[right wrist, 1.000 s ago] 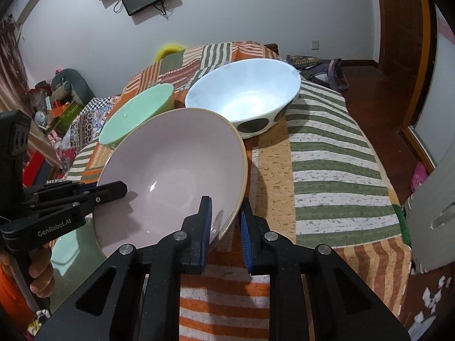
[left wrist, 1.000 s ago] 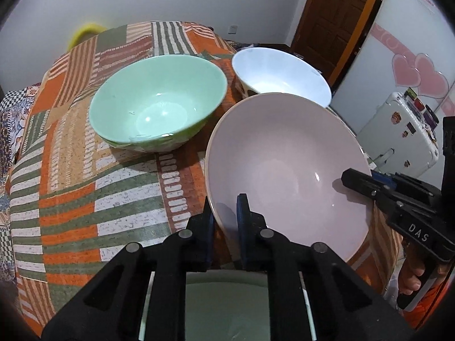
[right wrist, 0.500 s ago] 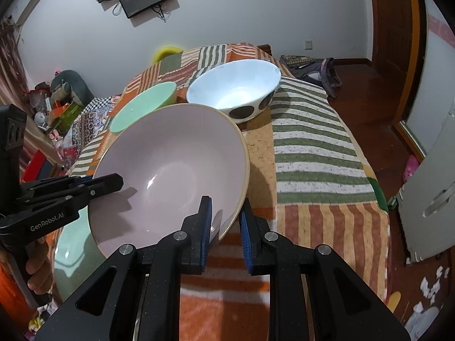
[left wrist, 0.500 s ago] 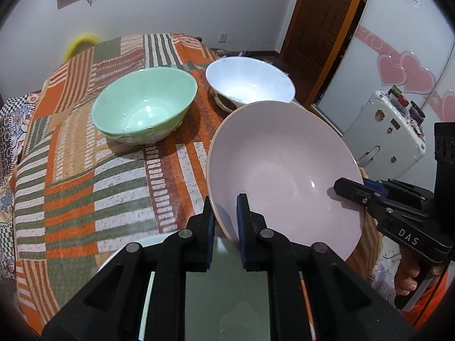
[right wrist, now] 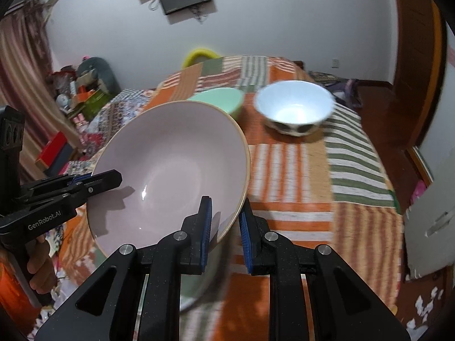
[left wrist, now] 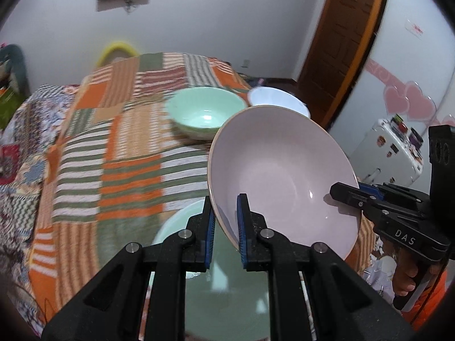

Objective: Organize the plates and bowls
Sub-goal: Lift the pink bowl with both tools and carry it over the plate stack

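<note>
A large pink bowl hangs tilted above the table, held by both grippers on opposite sides of its rim. My left gripper is shut on the near-left rim, one pad inside and one outside. My right gripper is shut on the right rim in the same way. Under the pink bowl lies a pale green dish, partly hidden by my fingers. Further back on the cloth stand a green bowl and a white bowl with dark spots.
The table wears a striped orange, green and white patchwork cloth. A small white fridge stands on the floor to the right, near a wooden door. Clutter is piled by the curtain on the left. A hand grips the left tool.
Both grippers have risen and drawn back with the pink bowl. The green and white bowls now look smaller and farther off. More of the pale green dish shows beneath.
</note>
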